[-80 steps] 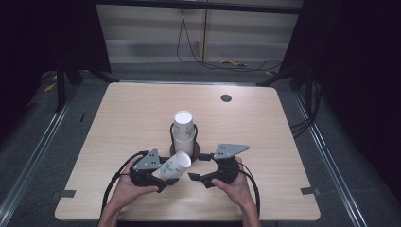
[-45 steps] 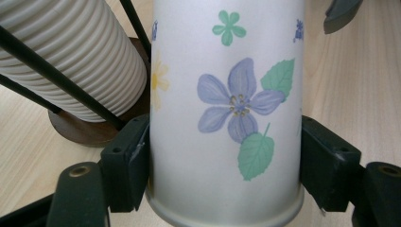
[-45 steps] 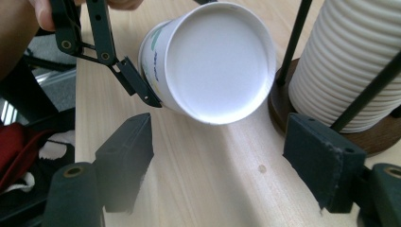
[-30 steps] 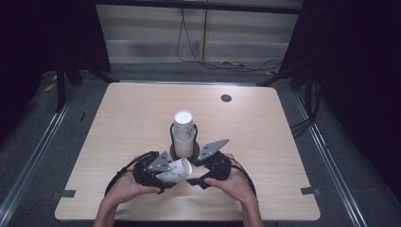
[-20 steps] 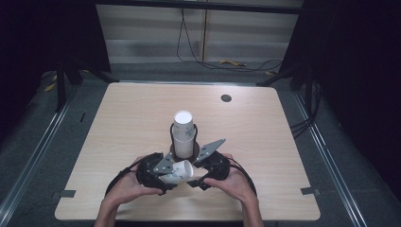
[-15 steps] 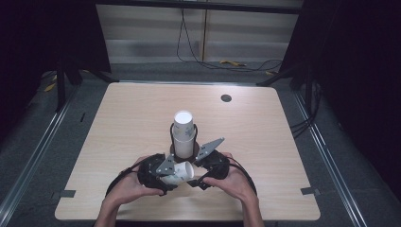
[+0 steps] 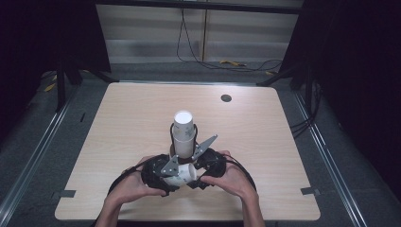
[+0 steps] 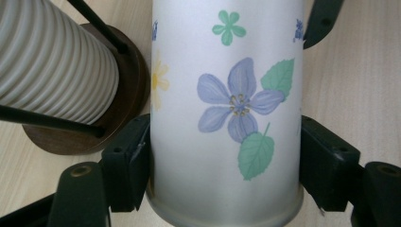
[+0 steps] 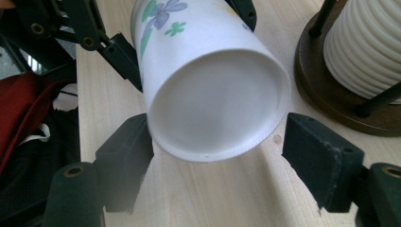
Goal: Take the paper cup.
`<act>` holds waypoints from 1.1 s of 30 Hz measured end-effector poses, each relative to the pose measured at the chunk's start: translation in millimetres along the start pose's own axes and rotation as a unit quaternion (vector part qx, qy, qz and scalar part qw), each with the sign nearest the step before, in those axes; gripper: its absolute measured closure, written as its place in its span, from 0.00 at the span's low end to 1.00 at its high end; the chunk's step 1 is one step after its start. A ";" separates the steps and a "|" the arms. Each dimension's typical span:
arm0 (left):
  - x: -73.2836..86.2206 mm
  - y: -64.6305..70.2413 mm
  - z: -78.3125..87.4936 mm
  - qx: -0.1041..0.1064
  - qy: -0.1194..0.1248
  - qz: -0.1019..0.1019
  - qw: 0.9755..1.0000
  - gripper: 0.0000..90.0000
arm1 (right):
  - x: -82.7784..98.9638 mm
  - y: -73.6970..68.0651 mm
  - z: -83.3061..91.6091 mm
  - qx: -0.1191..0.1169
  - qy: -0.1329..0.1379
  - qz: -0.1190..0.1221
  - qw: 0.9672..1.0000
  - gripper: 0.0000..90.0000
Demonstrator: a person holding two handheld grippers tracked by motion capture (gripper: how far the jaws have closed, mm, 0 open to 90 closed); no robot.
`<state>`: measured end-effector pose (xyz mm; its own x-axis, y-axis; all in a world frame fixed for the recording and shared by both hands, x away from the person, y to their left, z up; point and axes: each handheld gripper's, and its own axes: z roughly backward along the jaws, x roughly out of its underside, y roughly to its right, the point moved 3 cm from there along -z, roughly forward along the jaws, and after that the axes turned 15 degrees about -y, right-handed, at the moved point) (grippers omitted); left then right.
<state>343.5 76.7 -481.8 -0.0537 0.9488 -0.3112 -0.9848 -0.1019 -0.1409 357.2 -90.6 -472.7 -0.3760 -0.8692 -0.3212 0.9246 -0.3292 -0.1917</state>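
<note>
Pale wooden table point(image 7: 123, 118), dark studio behind: left gripper's point(image 8: 222, 156) jaws clamp the flowered paper cup point(image 8: 227, 118) on its side, near the front edge. Right gripper's point(image 9: 217, 163) jaws — just closing — flank its closed base, apart. Light, thin, crushable — best gripped gently near the stiffer base. Ribbed cup stack point(image 7: 183, 130) stands just beyond.

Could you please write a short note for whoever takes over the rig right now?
Left gripper: shut on the flowered paper cup, held on its side above the table.
Right gripper: open, jaws either side of the cup's closed end, not pressing; they have just been closing.
Cup stack stands in its wooden-based holder just beyond.
Done: one cup is off the stack.
Left: probably the handover to the right gripper.
</note>
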 end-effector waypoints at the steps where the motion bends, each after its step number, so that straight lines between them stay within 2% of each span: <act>1: -0.6 -0.5 -0.4 -0.003 -0.004 -0.007 1.000 0.31 | -1.0 1.0 -0.3 -0.004 0.002 0.003 1.000 0.29; 6: -4.0 1.9 -3.5 -0.001 -0.004 -0.003 1.000 0.31 | -4.3 3.6 -0.9 -0.024 -0.004 0.004 1.000 0.29; 14: -8.3 5.1 -5.1 -0.003 -0.004 -0.012 1.000 0.31 | -5.0 4.3 -0.3 -0.053 -0.011 0.004 0.999 0.31; 15: -8.6 5.6 -5.4 -0.003 -0.006 -0.014 1.000 0.31 | -5.6 5.0 -0.8 -0.052 -0.005 0.010 0.999 0.31; 21: -9.9 6.1 -4.7 -0.010 -0.001 -0.016 1.000 0.31 | -6.8 4.5 -2.3 -0.061 -0.004 0.012 0.998 0.35; 25: -8.4 5.7 -4.7 -0.016 -0.001 -0.010 1.000 0.31 | -8.3 4.5 -2.6 -0.058 0.000 0.011 0.998 0.36; 33: -4.3 5.4 -3.9 -0.008 0.022 -0.007 1.000 0.28 | -8.7 2.7 -0.5 -0.059 0.009 0.016 0.998 0.38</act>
<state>339.1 70.9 -484.9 -0.0322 0.9359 -0.3509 -0.9824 -0.0942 -0.1613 362.9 -83.7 -470.9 -0.3475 -0.8720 -0.3448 0.9232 -0.2536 -0.2889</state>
